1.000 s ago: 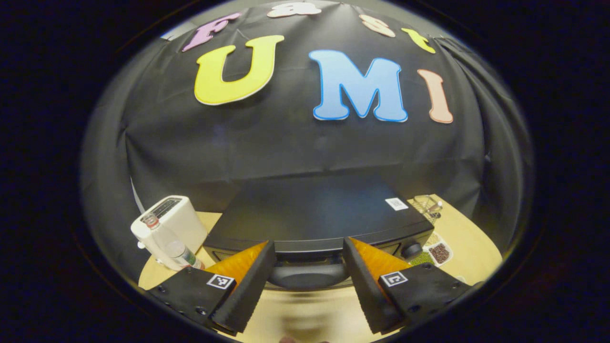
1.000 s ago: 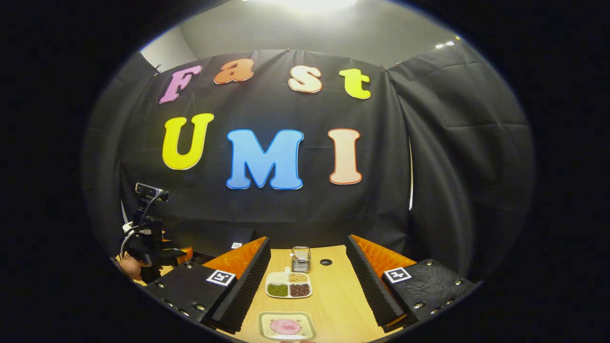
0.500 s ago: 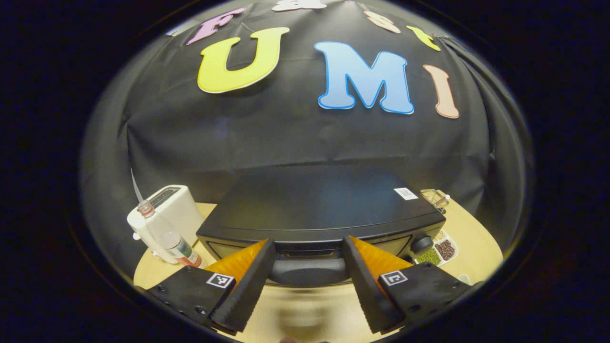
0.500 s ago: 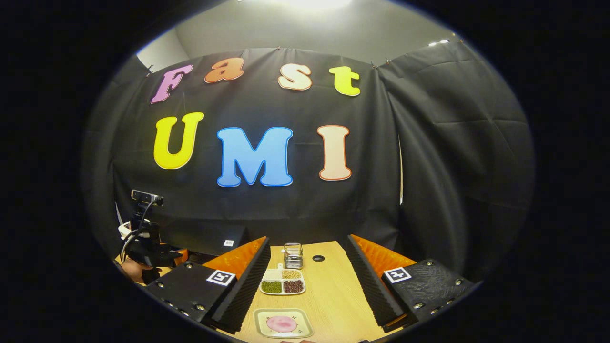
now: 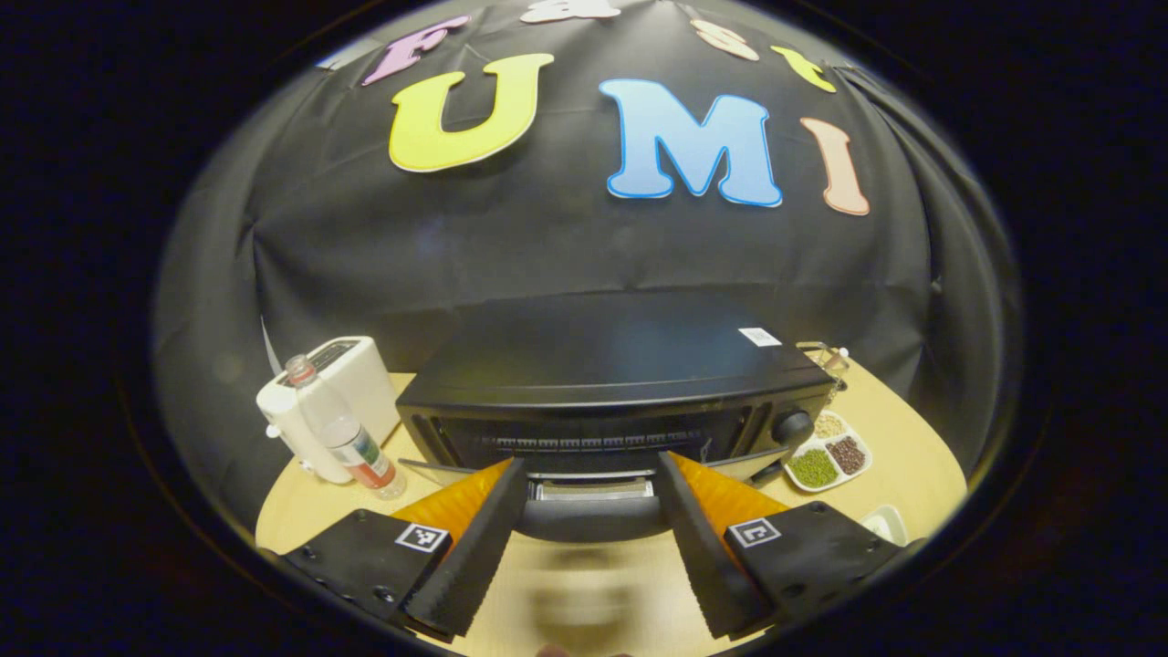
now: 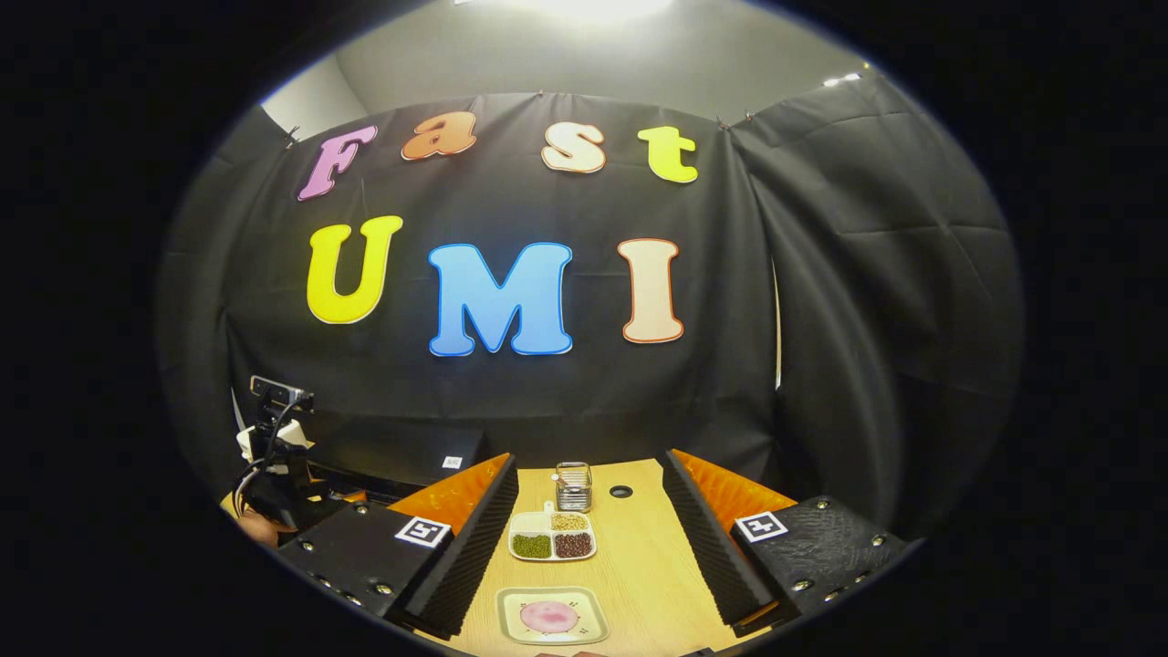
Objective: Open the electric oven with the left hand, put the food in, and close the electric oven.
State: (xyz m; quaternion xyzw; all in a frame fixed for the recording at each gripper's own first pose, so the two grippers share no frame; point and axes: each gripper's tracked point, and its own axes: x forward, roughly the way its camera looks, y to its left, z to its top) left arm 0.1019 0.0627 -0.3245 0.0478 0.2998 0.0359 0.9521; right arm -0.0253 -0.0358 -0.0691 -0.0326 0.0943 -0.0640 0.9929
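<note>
Black oven (image 5: 610, 365) sits mid-bench on the wood bench (image 5: 912, 461), back against the cloth wall. Door (image 5: 584, 474) is cracked open at the top, a dark slot with a rack edge showing behind it. Left tool (image 5: 591, 520) is at the door handle (image 5: 591, 522); the handle lies between its fingers, which stand apart on either side. Cannot tell if the pads actually press the handle.

White toaster (image 5: 339, 383) and a clear bottle (image 5: 339, 433) stand near the bench's left edge, beside the oven. Divided dish (image 5: 826, 456) of beans lies by the oven's right front corner, near the knob (image 5: 792, 425).

Right gripper view: right tool (image 6: 589, 547) hovers over the bench's near right part, fingers wide apart, holding nothing. Food (image 6: 549, 617), a pink round on a small square plate (image 6: 511, 630), lies on the bench between those fingers, at the near edge, untouched. Divided dish is just behind it, then a wire holder (image 6: 573, 486) toward the far edge. Oven's right end is at the left of this view, with the left tool and a hand (image 6: 260, 527) in front of it.
</note>
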